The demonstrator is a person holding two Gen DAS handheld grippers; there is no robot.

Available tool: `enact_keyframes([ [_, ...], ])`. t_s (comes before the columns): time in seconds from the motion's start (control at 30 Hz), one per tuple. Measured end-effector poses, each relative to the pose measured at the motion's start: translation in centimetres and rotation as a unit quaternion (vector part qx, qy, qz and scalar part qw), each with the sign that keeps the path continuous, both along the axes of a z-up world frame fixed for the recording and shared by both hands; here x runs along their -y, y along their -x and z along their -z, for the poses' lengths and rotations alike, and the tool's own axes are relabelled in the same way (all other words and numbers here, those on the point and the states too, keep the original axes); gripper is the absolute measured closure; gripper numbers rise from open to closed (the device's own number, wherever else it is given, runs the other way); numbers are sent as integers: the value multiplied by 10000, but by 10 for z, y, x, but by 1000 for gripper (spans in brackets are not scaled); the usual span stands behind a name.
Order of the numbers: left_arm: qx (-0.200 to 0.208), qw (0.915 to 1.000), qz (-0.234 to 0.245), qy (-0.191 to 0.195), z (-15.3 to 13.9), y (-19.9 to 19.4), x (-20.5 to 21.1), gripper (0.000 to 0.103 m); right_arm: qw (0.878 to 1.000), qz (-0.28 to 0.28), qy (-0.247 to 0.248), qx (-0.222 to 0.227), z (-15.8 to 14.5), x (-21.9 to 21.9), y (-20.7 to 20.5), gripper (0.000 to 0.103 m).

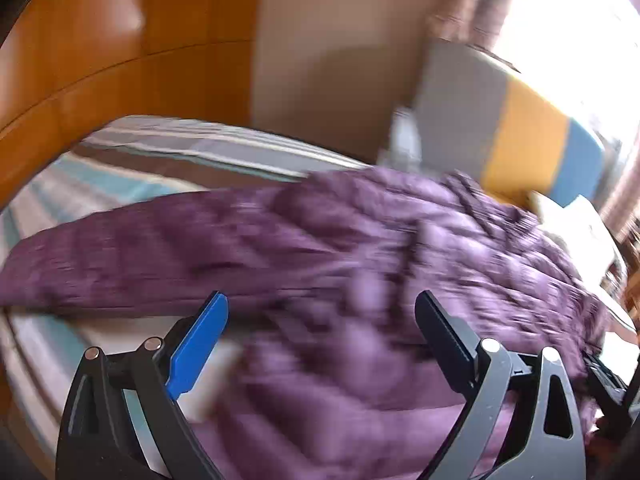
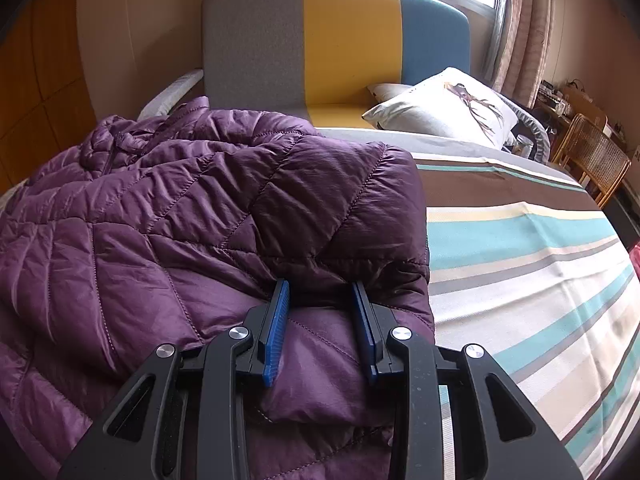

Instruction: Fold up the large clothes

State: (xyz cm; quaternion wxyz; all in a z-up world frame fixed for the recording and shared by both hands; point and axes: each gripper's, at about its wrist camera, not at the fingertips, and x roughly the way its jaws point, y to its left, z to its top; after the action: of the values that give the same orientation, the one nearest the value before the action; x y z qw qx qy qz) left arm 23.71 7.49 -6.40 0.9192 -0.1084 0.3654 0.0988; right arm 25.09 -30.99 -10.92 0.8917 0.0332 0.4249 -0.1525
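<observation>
- The purple quilted jacket (image 2: 192, 208) lies on the left part of the striped bedspread (image 2: 520, 264), its far end bunched near the three-coloured headboard (image 2: 344, 40).
- Judging by the layers, the fold is partly made: the right side is doubled over, with a thick rounded edge next to the bare stripes, but the far part near the collar is rumpled and not squared.
- What is left, as a judgement: flattening the bunched far part and at least one more fold to make a compact bundle.
- The right gripper (image 2: 322, 308) pinches a puffy fold at the near right corner, both pads pressed into the fabric.
- The left gripper (image 1: 320, 320) stands spread wide above the jacket with nothing between its fingers; that view is badly blurred.
- The fabric looks glossy, padded and creased, stitched in diamond panels, so it is likely slippery and springy.
- A white pillow (image 2: 440, 112) sits at the far right, clear of the jacket.
</observation>
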Motion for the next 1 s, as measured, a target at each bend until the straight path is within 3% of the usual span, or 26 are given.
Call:
enact_keyframes([
  [0.13,-98,9970,-760,53,6,18,-66,9,10000,2,44,-6,0,-2,1,71],
  [0.37,-283,9803,-1939,234,22,48,-161,18,10000,3,58,-6,0,-2,1,71],
  [0.47,-438,9671,-2461,480,32,59,-198,27,10000,6,57,-3,0,-2,1,72],
  [0.57,-580,9528,-2869,805,43,70,-225,30,10000,6,66,-5,0,-2,1,72],
  [0.67,-645,9325,-3309,1299,59,81,-253,33,10000,6,59,-3,0,-2,1,71],
  [0.73,-544,9250,-3459,1475,63,85,-264,34,10000,7,59,-1,0,-2,1,71],
  [0.87,-415,9232,-3520,1486,67,82,-275,34,10000,8,63,2,0,-2,2,71],
  [1.0,-298,9148,-3675,1649,69,78,-286,34,10000,8,65,3,0,-2,2,72],
])
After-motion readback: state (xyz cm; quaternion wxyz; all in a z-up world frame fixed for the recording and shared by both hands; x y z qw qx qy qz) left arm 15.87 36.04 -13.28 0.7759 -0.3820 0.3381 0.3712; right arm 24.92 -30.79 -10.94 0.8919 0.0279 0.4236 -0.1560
